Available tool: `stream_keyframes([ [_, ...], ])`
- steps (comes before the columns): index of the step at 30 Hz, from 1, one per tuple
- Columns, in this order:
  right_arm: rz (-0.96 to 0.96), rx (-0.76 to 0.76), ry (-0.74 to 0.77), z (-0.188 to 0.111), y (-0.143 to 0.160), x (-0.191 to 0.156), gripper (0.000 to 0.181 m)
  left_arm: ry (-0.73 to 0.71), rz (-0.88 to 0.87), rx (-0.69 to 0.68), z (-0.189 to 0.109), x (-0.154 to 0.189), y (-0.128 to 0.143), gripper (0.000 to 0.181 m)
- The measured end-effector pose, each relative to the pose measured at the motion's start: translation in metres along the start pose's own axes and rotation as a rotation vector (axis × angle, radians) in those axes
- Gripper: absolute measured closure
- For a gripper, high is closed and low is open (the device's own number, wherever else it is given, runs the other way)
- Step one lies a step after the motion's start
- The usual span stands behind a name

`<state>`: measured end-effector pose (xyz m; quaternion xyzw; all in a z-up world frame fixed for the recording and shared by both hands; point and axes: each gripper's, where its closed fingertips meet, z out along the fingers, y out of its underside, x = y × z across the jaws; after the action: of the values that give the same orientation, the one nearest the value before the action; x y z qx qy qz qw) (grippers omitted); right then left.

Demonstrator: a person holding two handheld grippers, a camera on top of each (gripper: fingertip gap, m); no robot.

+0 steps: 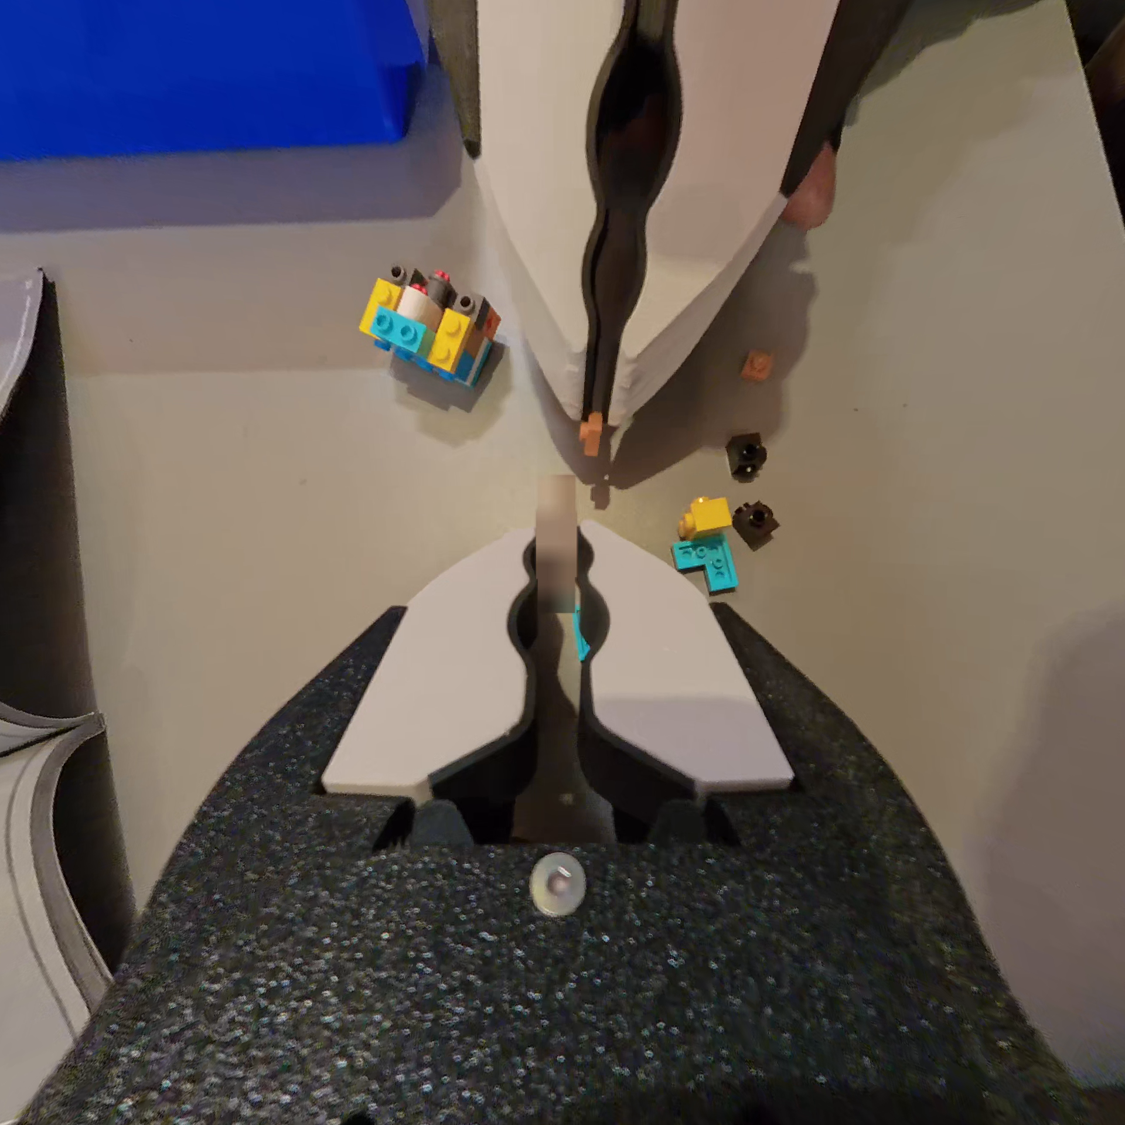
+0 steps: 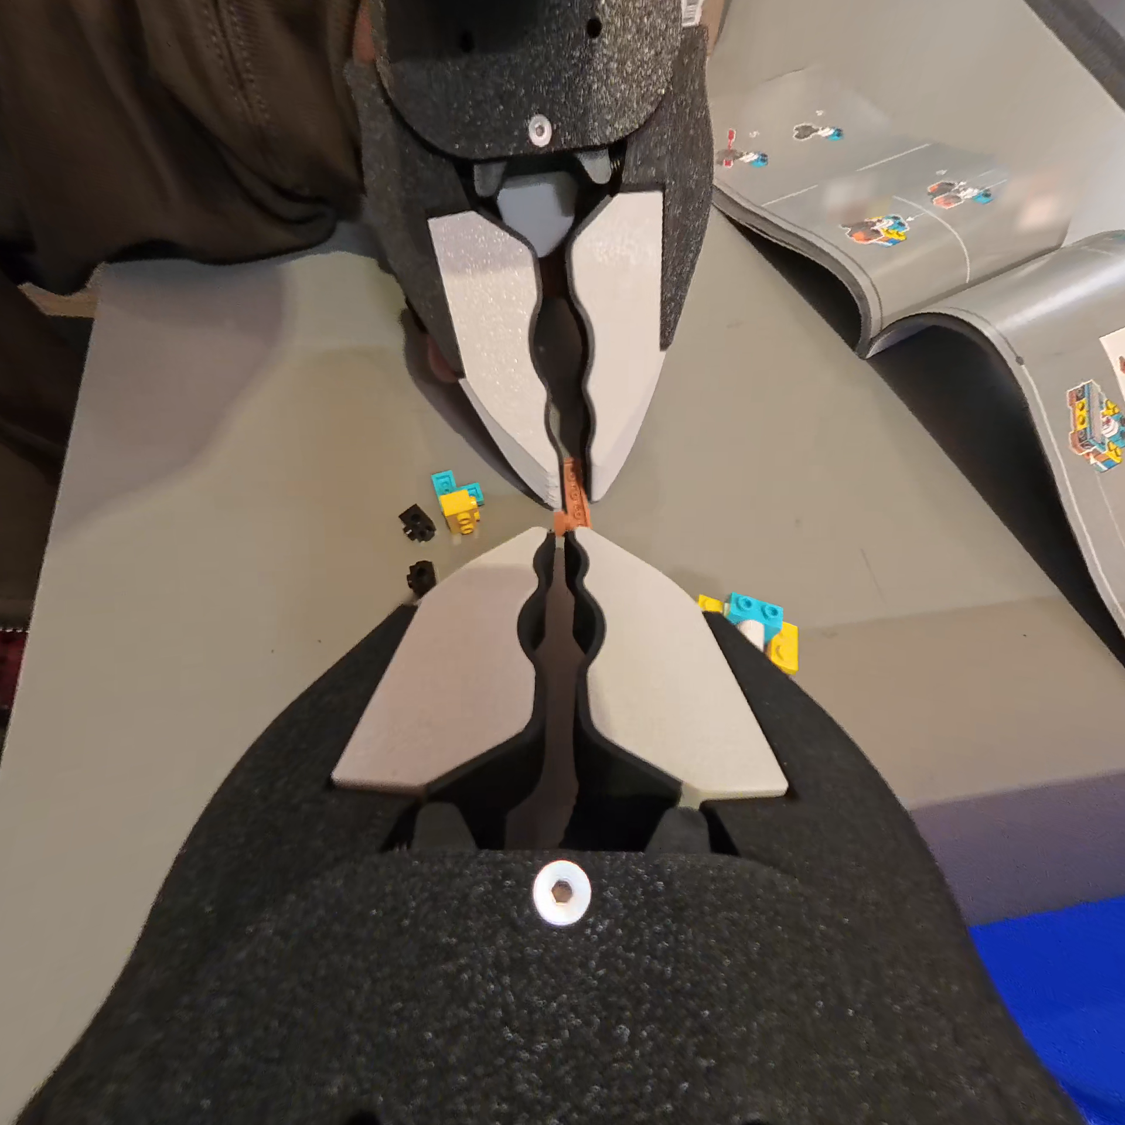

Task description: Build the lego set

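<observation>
Both grippers (image 2: 563, 536) (image 2: 572, 496) pinch thin, studded brown plates (image 2: 572, 520); tips nearly meeting.

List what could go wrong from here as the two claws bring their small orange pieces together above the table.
1. The left claw and right claw pinch the orange plate and small orange piece only at their tips. Pressing them together could twist one loose and drop it.
2. The partial build sits close beside the right claw, so a sideways slip might knock it.
</observation>
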<state>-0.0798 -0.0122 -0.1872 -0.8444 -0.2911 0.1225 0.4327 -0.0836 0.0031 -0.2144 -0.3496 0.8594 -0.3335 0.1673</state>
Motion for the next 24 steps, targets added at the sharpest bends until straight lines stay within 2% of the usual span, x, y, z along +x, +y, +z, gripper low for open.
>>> stream_keyframes([
  [15, 0.022, -0.02, -0.003, 0.0, 0.0047, 0.0018, 0.178, -0.04, 0.052, 0.009, -0.0001, -0.0015, -0.004, 0.173],
  [24, 0.027, -0.018, 0.01, -0.0023, 0.0056, 0.0051, 0.178, -0.024, 0.008, 0.048, -0.0092, -0.0028, -0.0056, 0.163],
])
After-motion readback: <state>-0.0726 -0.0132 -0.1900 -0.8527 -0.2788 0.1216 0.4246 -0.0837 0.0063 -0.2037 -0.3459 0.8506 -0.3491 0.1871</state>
